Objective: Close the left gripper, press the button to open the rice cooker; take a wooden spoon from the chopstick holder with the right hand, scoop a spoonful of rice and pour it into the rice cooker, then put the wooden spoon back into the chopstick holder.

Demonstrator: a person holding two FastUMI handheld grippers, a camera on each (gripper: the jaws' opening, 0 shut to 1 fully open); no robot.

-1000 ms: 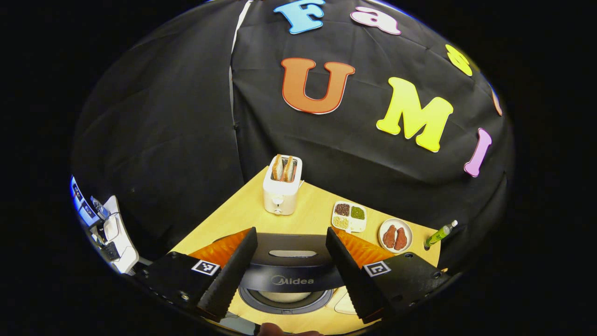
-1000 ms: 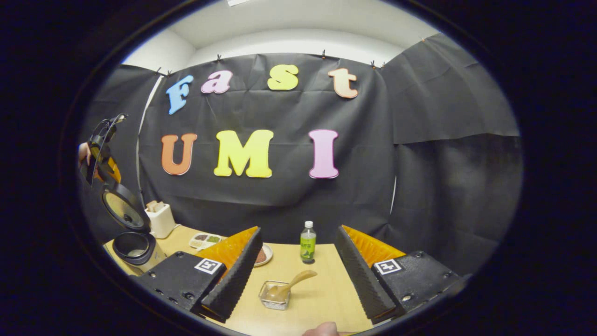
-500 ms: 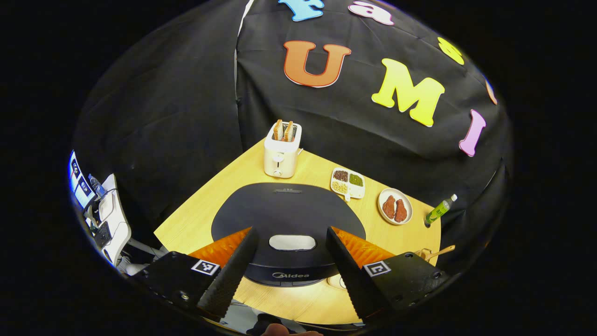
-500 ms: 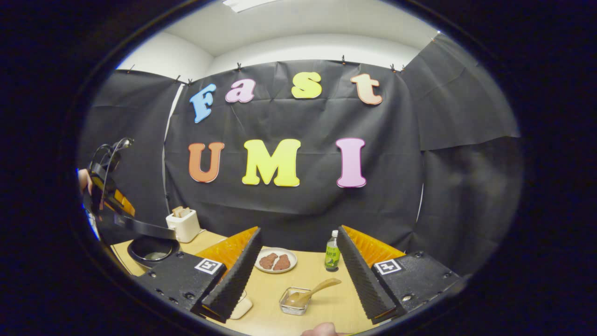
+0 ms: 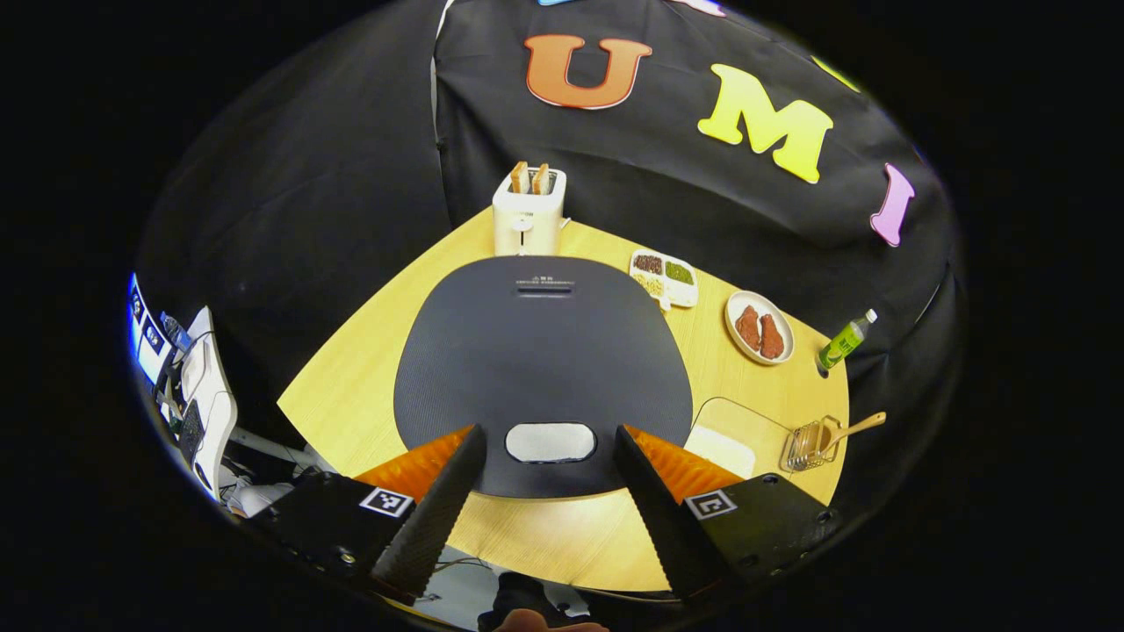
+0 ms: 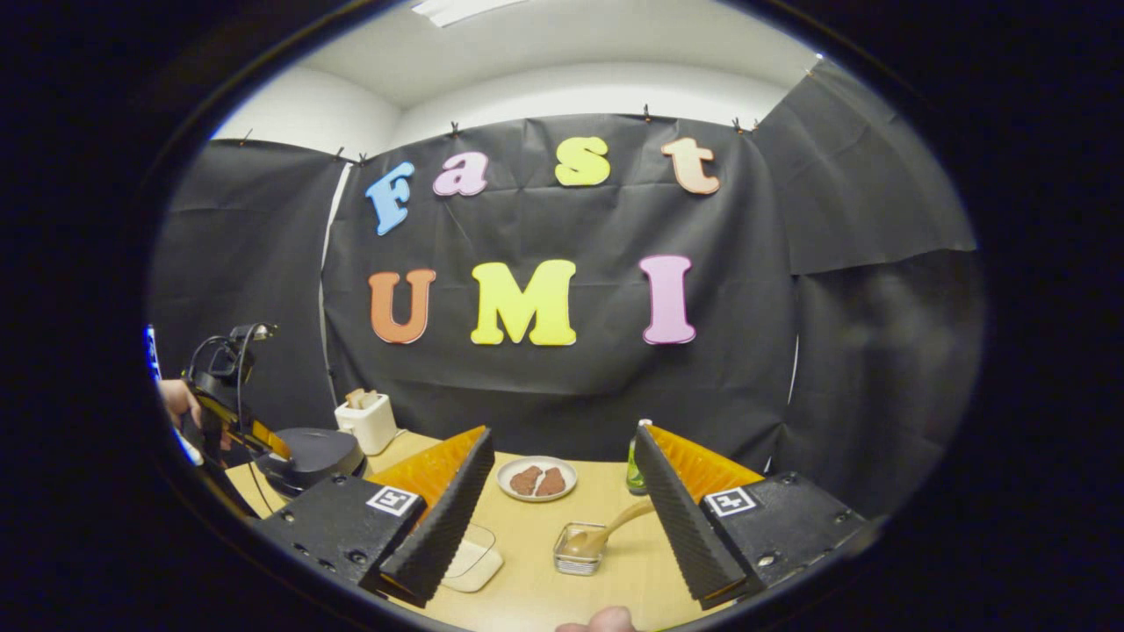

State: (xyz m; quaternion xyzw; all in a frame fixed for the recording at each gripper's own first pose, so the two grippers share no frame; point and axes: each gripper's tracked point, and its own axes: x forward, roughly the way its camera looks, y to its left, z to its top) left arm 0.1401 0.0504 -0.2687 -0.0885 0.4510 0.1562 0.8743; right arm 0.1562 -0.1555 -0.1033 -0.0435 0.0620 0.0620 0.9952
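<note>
Left gripper (image 5: 537,500) above front edge of light wooden surface (image 5: 369,369), fingers spread, grasping nothing. Dark grey rounded rice cooker (image 5: 543,351), lid down, sits near surface's front edge; pale oval button (image 5: 551,441) between fingers. Right gripper (image 6: 562,527) released, empty. Wooden spoon (image 6: 606,531) leans in small wire chopstick holder (image 6: 577,559) toward surface's right edge, between right fingers.
</note>
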